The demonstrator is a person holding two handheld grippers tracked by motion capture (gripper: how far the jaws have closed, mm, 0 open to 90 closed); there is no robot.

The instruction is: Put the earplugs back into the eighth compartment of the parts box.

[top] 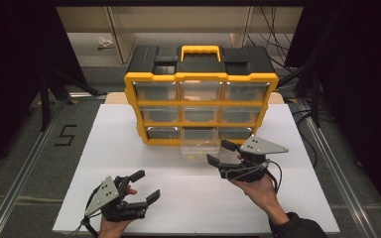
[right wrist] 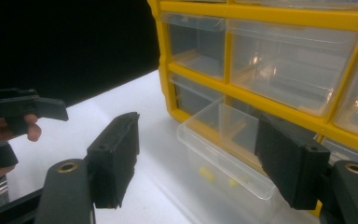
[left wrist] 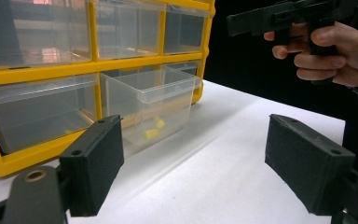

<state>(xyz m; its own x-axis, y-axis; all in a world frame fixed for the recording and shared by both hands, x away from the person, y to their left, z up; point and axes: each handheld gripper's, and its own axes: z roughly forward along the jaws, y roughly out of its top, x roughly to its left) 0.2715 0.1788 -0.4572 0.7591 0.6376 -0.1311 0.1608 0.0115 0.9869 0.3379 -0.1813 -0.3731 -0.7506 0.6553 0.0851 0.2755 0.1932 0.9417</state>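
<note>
A yellow-framed black organiser (top: 201, 77) with clear drawers stands at the back of the white board. Its bottom middle drawer (top: 200, 147) is pulled out over the board. Small yellow pieces (left wrist: 152, 133) lie on that drawer's floor, also visible in the right gripper view as yellow pieces (right wrist: 207, 174). My right gripper (top: 219, 152) is open just right of the drawer's front, and the drawer (right wrist: 223, 154) sits partly between its jaws without the pads touching it. My left gripper (top: 147, 184) rests open near the front left of the board, with nothing between its jaws (left wrist: 191, 163).
The white board (top: 129, 144) lies on a grey floor-like surface with metal rails at both sides. A "5" is marked left of the board (top: 65, 135). Dark curtains and stands flank the scene, and cables trail at the back right.
</note>
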